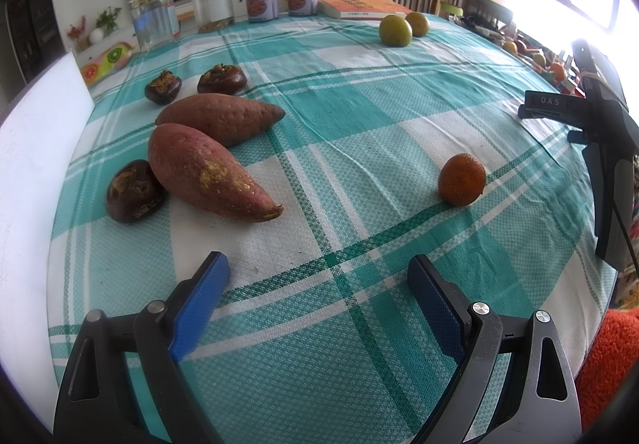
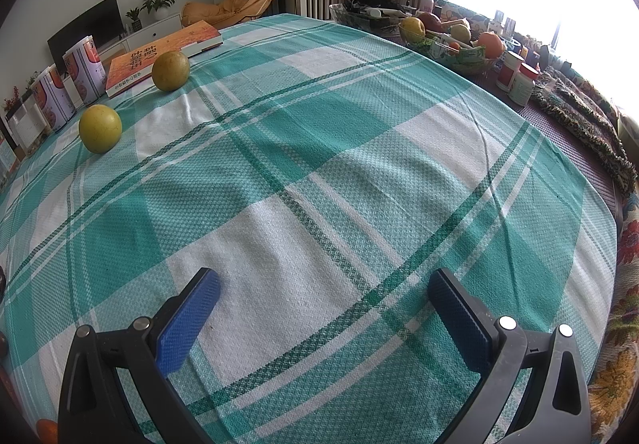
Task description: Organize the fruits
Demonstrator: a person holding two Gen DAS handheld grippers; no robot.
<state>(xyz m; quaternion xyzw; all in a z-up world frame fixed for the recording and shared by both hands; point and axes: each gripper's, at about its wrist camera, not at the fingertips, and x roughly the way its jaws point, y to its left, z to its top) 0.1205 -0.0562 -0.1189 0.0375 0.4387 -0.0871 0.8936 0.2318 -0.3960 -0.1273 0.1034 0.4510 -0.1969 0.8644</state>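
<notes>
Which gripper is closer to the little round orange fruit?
Left. The left gripper faces the small round orange fruit just ahead to its right; the right gripper sits farther, the fruit barely visible behind it.

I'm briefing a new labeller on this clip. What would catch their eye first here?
Probably the two sweet potatoes lying side by side at the left of the checked tablecloth, with three dark water chestnuts around them. Next, the lone orange to the right, and two yellow-green fruits by the book at the far edge.
</notes>
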